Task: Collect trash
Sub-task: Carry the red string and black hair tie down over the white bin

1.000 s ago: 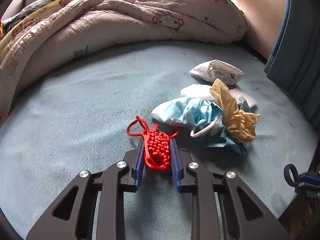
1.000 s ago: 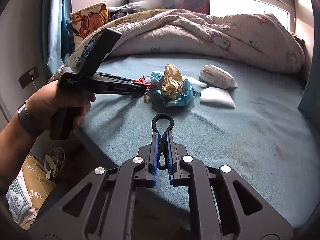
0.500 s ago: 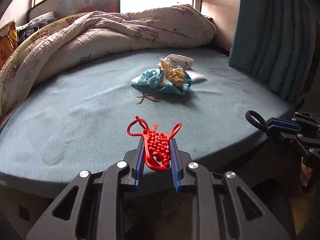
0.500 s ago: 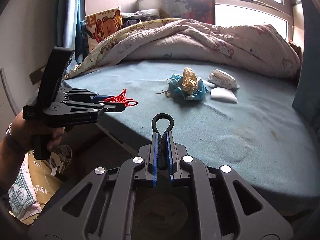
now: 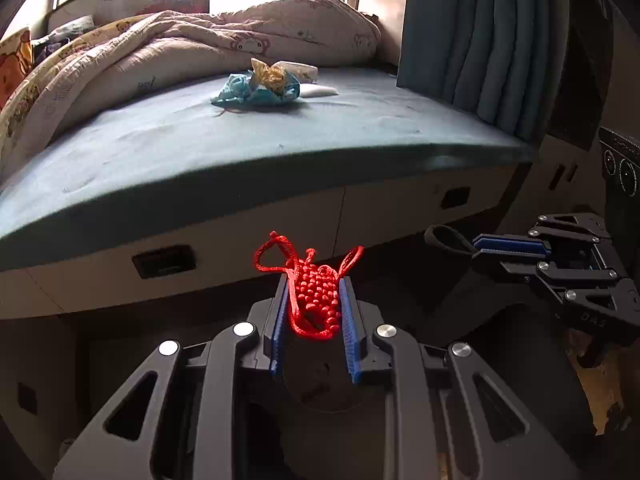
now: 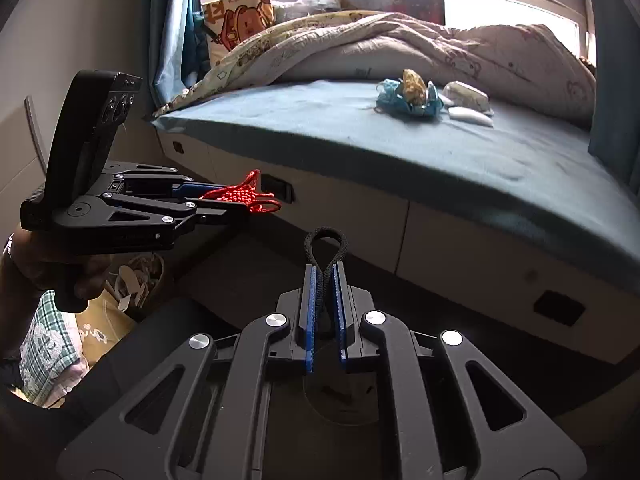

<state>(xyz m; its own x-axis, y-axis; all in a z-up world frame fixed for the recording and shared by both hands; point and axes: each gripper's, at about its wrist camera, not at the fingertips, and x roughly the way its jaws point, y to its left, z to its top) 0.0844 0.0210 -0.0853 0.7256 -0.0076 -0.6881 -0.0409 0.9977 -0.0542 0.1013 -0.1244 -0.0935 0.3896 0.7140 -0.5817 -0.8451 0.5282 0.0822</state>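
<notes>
My left gripper (image 5: 314,284) is shut on a red knotted cord (image 5: 314,294), held in the air in front of the bed's side; it also shows in the right wrist view (image 6: 240,196). My right gripper (image 6: 325,270) is shut on a black hair tie (image 6: 325,246), also seen in the left wrist view (image 5: 446,238). On the blue mattress (image 5: 280,132) lies a trash pile: blue face masks (image 5: 256,94) with yellow crumpled paper (image 5: 268,74) and white wrappers (image 5: 316,89). The pile appears in the right wrist view (image 6: 410,98) too.
A bunched quilt (image 5: 180,52) covers the bed's far side. A blue curtain (image 5: 480,40) hangs at the right. The bed base has drawer fronts with recessed handles (image 5: 164,261). A bag or bin with white scraps (image 6: 134,280) sits on the floor at left.
Both grippers have pulled back off the bed and lower, past the mattress edge, still holding the red cord and the hair tie. The trash pile now lies farther away.
</notes>
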